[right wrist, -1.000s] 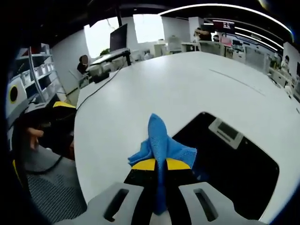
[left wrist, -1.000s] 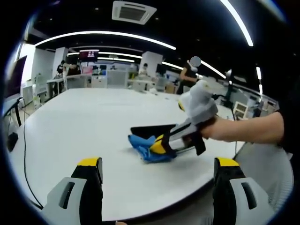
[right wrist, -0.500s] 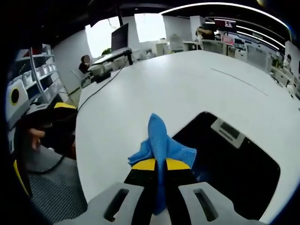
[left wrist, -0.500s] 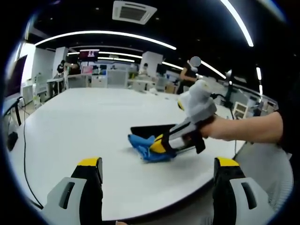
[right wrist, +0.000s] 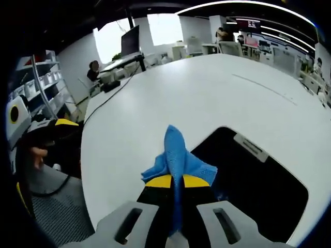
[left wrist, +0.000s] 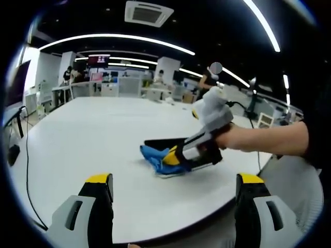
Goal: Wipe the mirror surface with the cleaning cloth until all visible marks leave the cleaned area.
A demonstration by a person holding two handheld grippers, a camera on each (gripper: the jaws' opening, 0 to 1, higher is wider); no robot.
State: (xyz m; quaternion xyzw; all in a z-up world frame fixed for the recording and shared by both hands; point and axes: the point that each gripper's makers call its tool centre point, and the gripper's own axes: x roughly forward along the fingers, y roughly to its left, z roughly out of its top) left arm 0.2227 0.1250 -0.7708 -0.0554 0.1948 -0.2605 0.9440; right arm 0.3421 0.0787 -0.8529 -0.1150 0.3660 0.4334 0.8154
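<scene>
over mirror (right wrist: 248,181), right claw (right wrist: 175,182) on cloth (right wrist: 175,155)

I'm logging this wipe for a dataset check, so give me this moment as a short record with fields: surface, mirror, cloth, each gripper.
surface: white table
mirror: dark panel lying flat near the table's edge, reflecting a ceiling unit
cloth: blue cleaning cloth, bunched, at the mirror's edge
right gripper: jaws shut on the cloth, held low over the table
left gripper: jaws wide apart, holding nothing, set back from the mirror
marks on mirror: cannot tell
</scene>
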